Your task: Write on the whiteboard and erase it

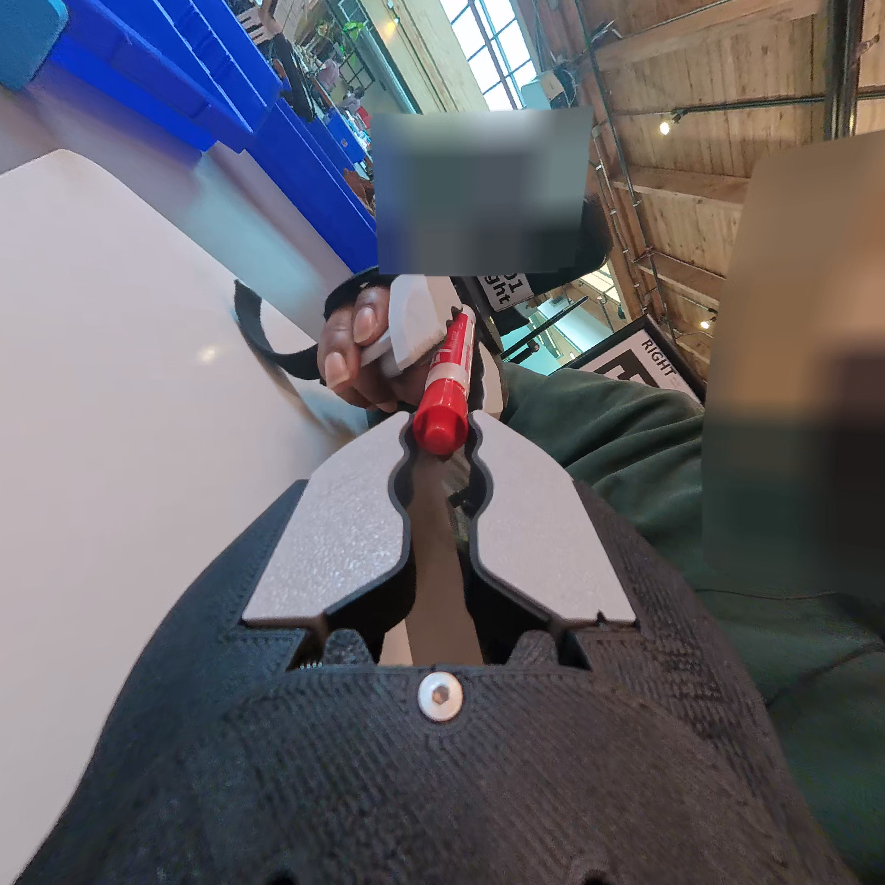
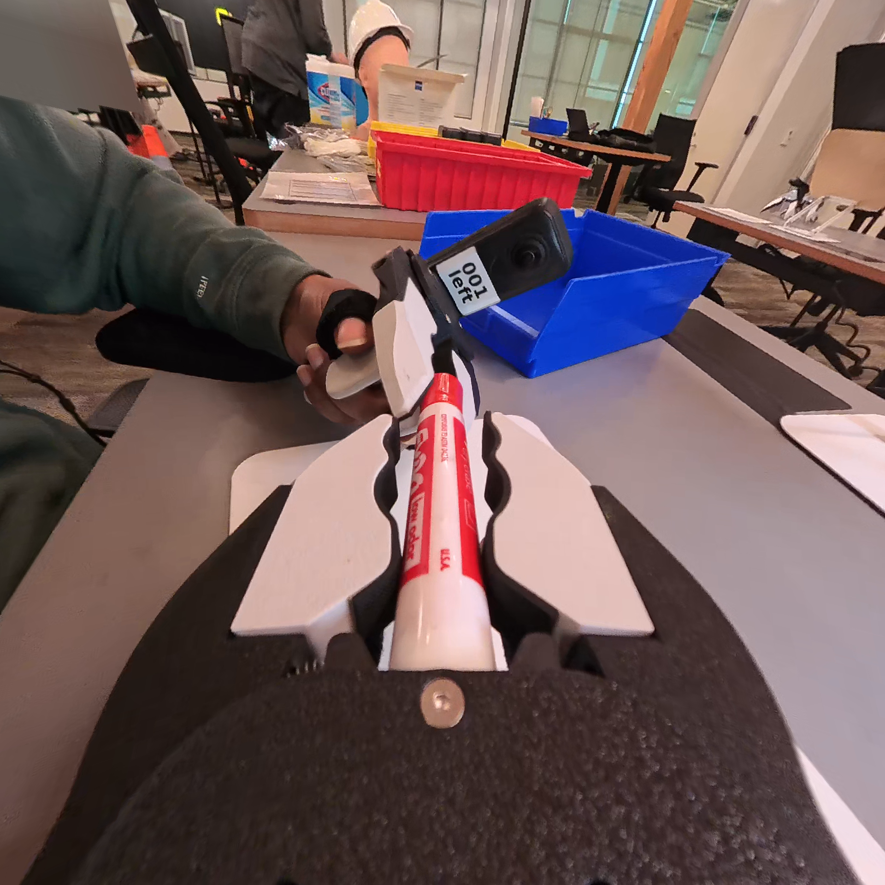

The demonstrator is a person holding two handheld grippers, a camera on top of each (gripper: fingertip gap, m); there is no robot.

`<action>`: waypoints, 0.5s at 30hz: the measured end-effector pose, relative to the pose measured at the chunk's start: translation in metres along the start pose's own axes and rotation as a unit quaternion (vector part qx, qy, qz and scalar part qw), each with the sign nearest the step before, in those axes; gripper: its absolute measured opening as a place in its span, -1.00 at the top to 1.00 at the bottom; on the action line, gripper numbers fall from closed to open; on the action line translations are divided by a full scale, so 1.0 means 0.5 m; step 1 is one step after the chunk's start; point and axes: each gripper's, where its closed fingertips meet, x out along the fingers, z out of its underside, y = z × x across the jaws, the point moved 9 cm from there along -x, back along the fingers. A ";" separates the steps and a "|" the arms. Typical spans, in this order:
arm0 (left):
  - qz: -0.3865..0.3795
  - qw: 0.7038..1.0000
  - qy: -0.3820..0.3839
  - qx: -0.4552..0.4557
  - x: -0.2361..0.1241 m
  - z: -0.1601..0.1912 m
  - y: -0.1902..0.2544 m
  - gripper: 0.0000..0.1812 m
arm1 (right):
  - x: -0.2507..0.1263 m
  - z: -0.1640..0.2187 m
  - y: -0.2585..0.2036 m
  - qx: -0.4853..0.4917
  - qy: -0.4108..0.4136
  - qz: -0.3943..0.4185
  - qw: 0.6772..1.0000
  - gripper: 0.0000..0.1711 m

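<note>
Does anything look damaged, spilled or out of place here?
Nothing stands out. The red marker is intact, held between the right gripper and the left gripper, cap still on.

- A red-and-white dry-erase marker (image 2: 438, 536) lies lengthwise between the right gripper's (image 2: 440, 431) two white fingers, its white butt end back at the claw's base.
- Its red cap (image 1: 440, 426) points straight ahead, pinched at the tips of the left gripper (image 1: 439, 428), which meets the right claw head-on.
- A white whiteboard (image 2: 258, 474) with rounded corners lies flat on the grey table directly beneath the right claw, its surface blank where it shows.
</note>
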 end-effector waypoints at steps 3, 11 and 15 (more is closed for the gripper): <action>0.016 1.000 -0.002 -0.001 -0.006 -0.003 -0.001 0.78 | 0.005 0.000 -0.001 0.000 -0.007 -0.004 1.000 0.61; 0.054 0.998 0.023 -0.033 -0.006 -0.001 -0.021 0.77 | 0.002 0.007 0.004 0.010 -0.001 -0.010 1.000 0.61; 0.021 0.998 0.061 -0.014 -0.003 -0.010 -0.020 0.79 | 0.001 0.009 0.013 -0.006 -0.021 0.013 1.000 0.61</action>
